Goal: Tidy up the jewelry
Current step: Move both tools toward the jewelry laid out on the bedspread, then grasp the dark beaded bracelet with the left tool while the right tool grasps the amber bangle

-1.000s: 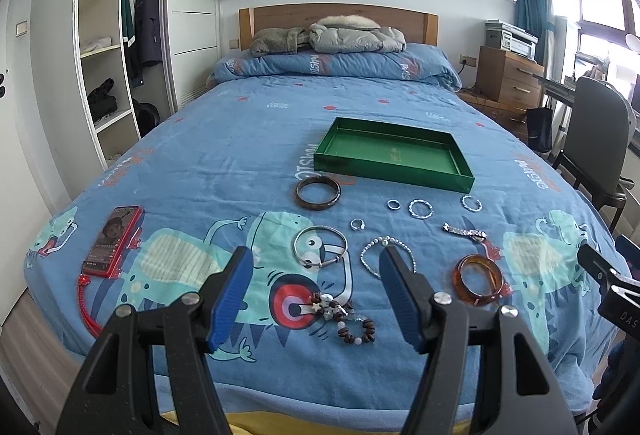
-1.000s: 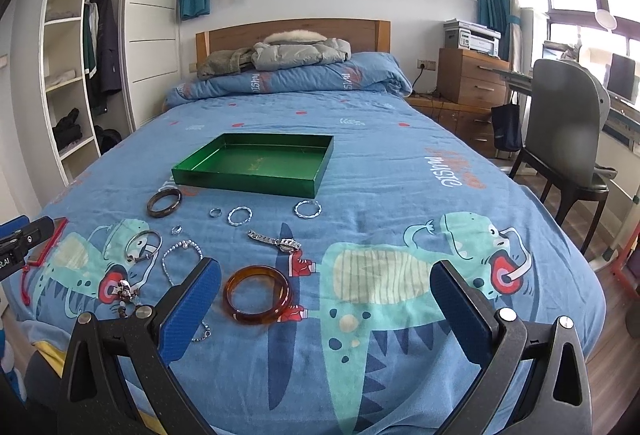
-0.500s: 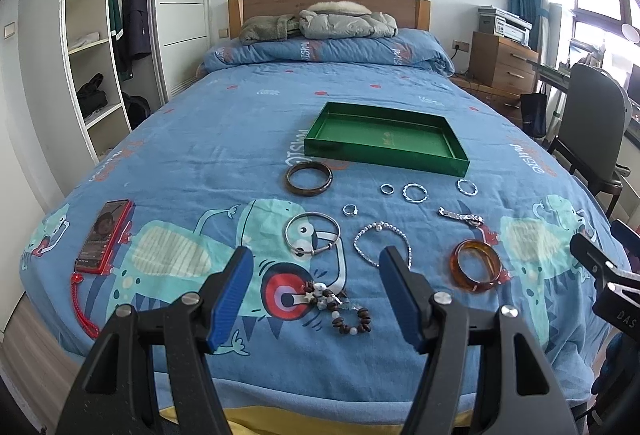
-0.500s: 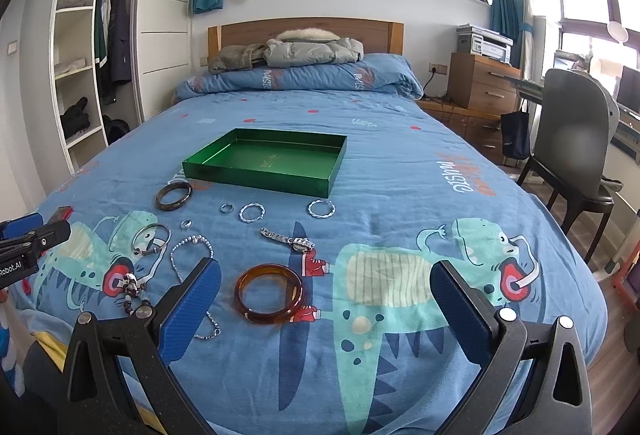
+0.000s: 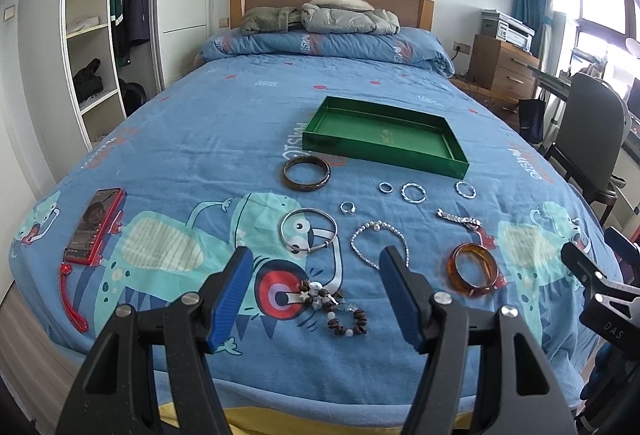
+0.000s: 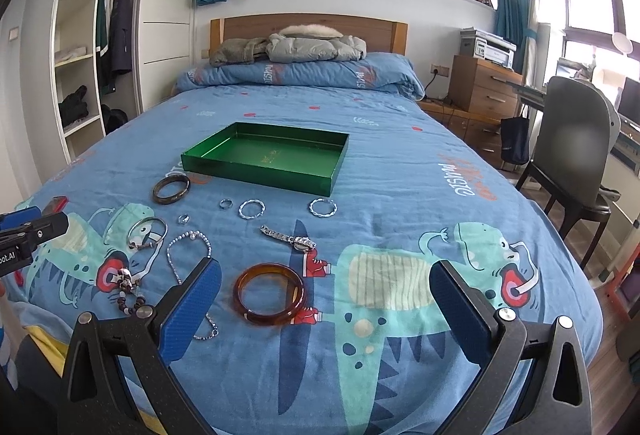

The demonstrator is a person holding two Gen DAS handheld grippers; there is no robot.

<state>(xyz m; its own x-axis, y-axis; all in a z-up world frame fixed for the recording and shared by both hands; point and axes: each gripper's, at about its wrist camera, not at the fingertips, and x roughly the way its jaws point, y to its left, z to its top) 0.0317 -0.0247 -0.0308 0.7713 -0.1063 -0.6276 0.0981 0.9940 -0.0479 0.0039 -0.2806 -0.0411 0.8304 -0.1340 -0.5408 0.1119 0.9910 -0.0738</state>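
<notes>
An empty green tray (image 5: pixel 456 162) (image 6: pixel 336 171) lies mid-bed. Before it lie a dark bangle (image 5: pixel 307 174) (image 6: pixel 171 188), several silver rings (image 5: pixel 413 192) (image 6: pixel 251 209), a silver bangle (image 5: pixel 309 231) (image 6: pixel 147 232), a silver bead chain (image 5: pixel 378 241) (image 6: pixel 188 255), a watch (image 5: pixel 458 218) (image 6: pixel 289 237), an amber bangle (image 5: pixel 474 269) (image 6: pixel 270 294) and a bead bracelet (image 5: pixel 332 305) (image 6: pixel 129 289). My left gripper (image 5: pixel 316 293) is open above the bead bracelet. My right gripper (image 6: pixel 326 309) is wide open, with the amber bangle between its fingers' lines, not touched.
A red phone (image 5: pixel 94 225) with a red strap lies on the bed's left side. Folded jackets (image 6: pixel 288 49) sit at the headboard. A chair (image 6: pixel 572 163) and a wooden drawer unit (image 6: pixel 482 89) stand right of the bed, open shelves (image 5: pixel 88 35) to the left.
Both grippers have tilted slightly downward and edged toward the bed; the jewelry sits a little higher and larger in each view. Nothing on the bed has moved.
</notes>
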